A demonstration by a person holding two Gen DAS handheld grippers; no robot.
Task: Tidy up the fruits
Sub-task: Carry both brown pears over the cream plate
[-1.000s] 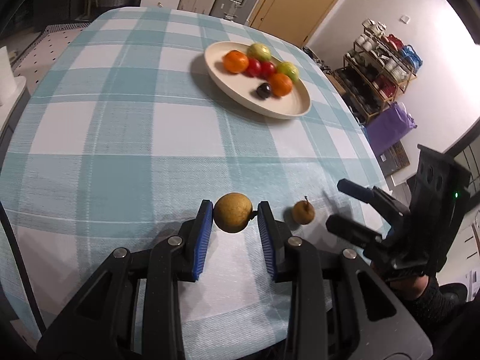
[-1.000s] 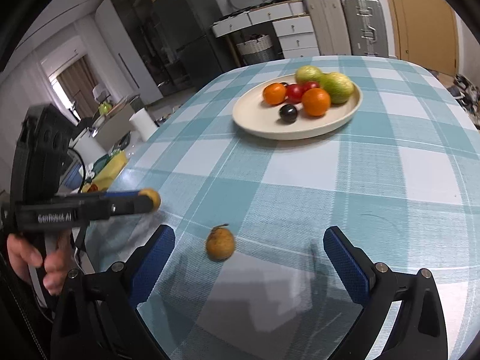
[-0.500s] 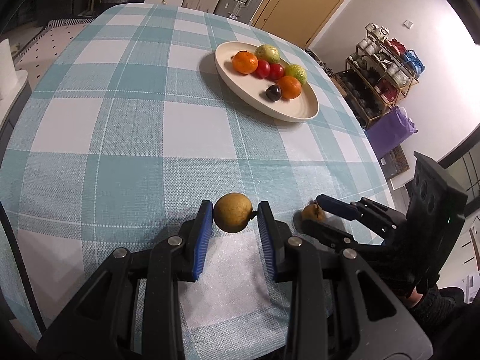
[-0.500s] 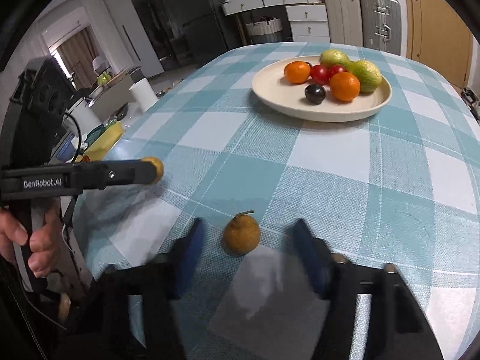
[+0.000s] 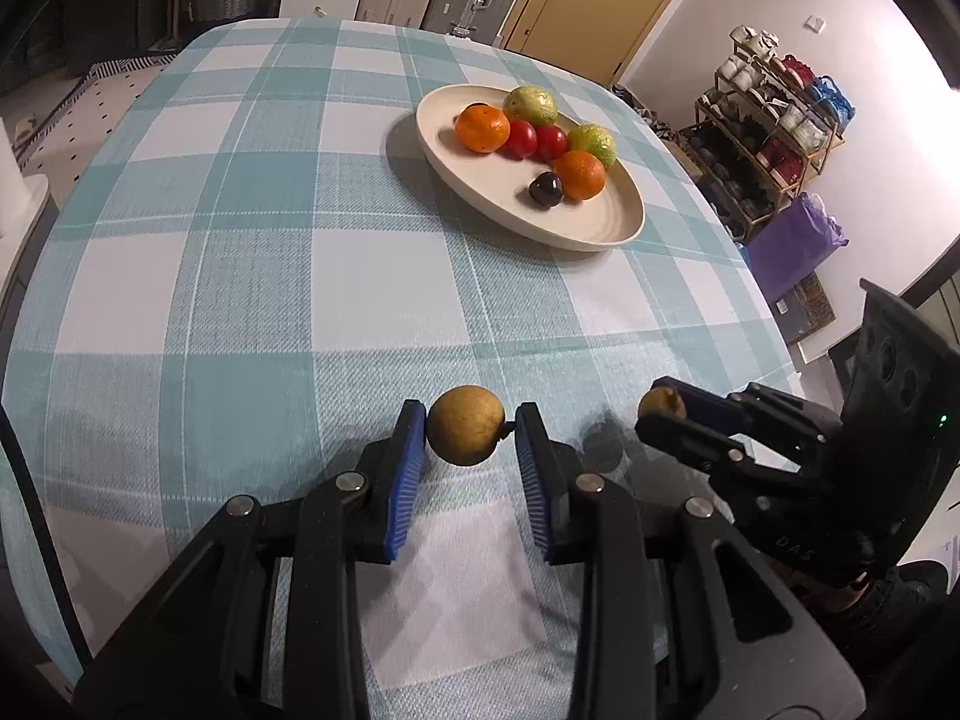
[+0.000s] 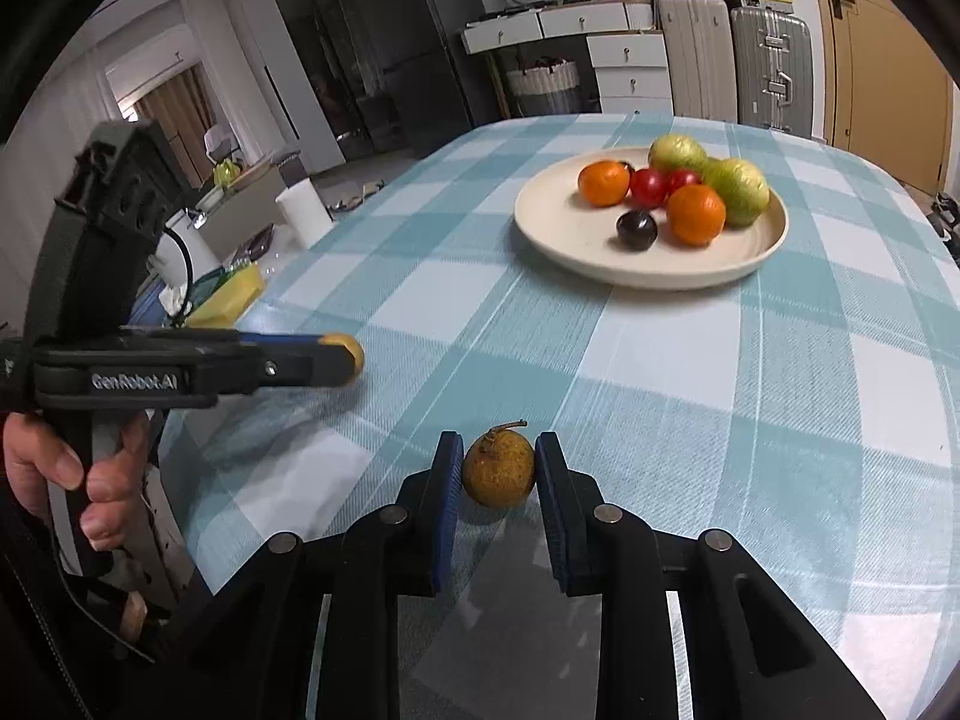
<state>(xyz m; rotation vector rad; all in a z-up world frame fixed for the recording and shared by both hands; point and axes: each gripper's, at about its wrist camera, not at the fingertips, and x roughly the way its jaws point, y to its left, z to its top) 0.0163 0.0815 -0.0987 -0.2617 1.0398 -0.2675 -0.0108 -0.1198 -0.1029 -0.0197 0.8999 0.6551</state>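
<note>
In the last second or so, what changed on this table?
The right tongs swung shut from wide open onto the small stemmed brown fruit on the checked cloth. The left tongs kept gripping the larger brown fruit; the plate of fruit stayed put.

— What stands beyond the far edge of the table (image 5: 252, 276) with its teal-and-white checked cloth?

— White drawers (image 6: 630, 69), a woven basket (image 6: 543, 87), and upright suitcases (image 6: 771, 63) beside a yellowish wooden door (image 6: 882, 60).

— And off its right edge?

— A metal rack (image 5: 774, 138) crowded with cups against a white wall (image 5: 720, 12), a purple bag (image 5: 795, 249) on the floor below.

— The other side?

— A dark fridge (image 6: 390, 54), and a curtained window (image 6: 168, 108) letting in daylight.
</note>
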